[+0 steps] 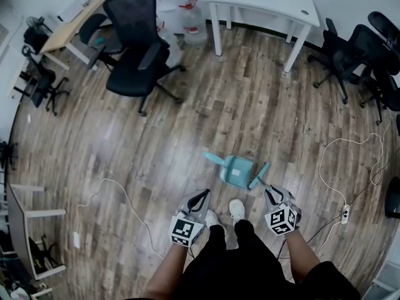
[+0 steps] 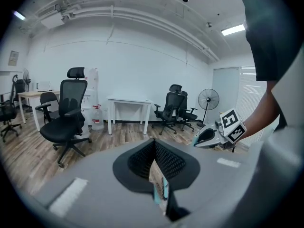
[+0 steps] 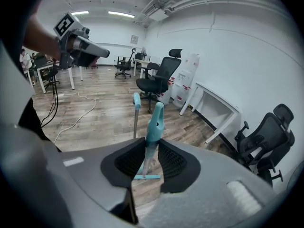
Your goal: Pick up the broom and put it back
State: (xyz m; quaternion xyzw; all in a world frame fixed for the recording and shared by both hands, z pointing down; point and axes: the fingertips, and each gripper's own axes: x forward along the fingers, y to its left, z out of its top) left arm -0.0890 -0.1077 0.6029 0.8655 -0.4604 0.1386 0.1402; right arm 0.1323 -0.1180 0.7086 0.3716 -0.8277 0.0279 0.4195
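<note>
The teal broom (image 3: 154, 120) stands upright between the jaws of my right gripper (image 3: 151, 152), whose pads press on the sides of its handle. Its teal head (image 3: 147, 176) rests on the wooden floor below. In the head view, the broom handle (image 1: 259, 175) slants from the right gripper (image 1: 270, 194) towards a teal dustpan (image 1: 237, 170) lying by the person's feet. The dustpan's pole (image 3: 136, 118), with a teal cap, rises just behind the broom. My left gripper (image 1: 203, 196) hovers left of the dustpan with its jaws together and nothing in them (image 2: 154, 148).
A black office chair (image 1: 134, 42) and a white table (image 1: 262, 5) stand at the far side, with more chairs (image 1: 359, 58) at the right. White cables (image 1: 119, 189) and a power strip (image 1: 345, 214) lie on the floor. A white frame (image 1: 25, 220) stands at the left.
</note>
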